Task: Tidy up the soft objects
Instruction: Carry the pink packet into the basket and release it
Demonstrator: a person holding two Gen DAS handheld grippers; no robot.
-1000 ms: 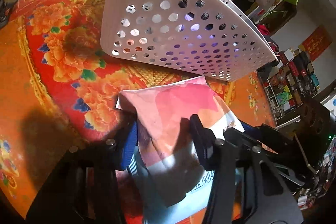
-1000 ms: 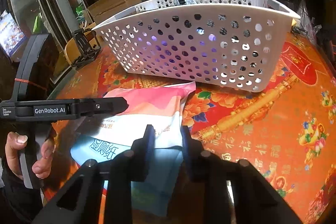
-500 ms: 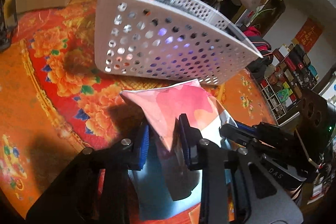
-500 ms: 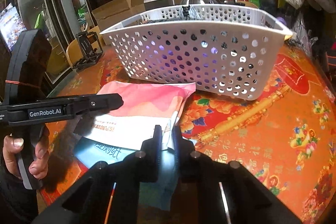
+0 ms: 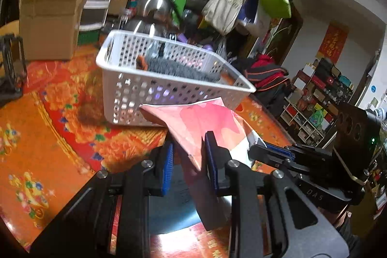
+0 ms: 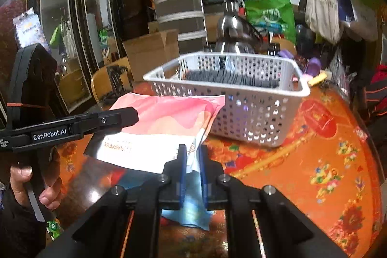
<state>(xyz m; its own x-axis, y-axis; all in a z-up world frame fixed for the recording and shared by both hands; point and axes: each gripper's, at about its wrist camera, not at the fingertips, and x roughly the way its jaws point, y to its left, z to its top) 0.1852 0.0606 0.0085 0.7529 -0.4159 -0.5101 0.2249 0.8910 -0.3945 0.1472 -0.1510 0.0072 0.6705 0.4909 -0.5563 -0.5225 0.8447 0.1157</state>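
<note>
A soft pink, white and blue pack (image 5: 205,122) (image 6: 164,122) hangs just above the table, in front of the white perforated basket (image 5: 169,88) (image 6: 254,113). My left gripper (image 5: 188,157) is shut on the pack's left side, its blue pads pinching a fold. The right gripper (image 6: 192,161) is shut on the pack's right edge. Each gripper shows in the other's view: the right gripper (image 5: 273,154) at the right, the left gripper (image 6: 125,116) at the left with a hand (image 6: 21,175) on its handle. A grey ribbed item (image 5: 179,68) (image 6: 229,79) lies inside the basket.
The table has an orange and red flowered cloth (image 5: 48,137) (image 6: 326,161). A cardboard box (image 5: 48,23) (image 6: 152,50) and a steel kettle (image 6: 229,30) stand behind the basket. A black stand (image 5: 9,69) sits at the far left. Bags hang at the back right.
Both grippers closed on the pack and rose with it, lifting it off the cloth. The views tipped up, so the basket's rim and inside now show.
</note>
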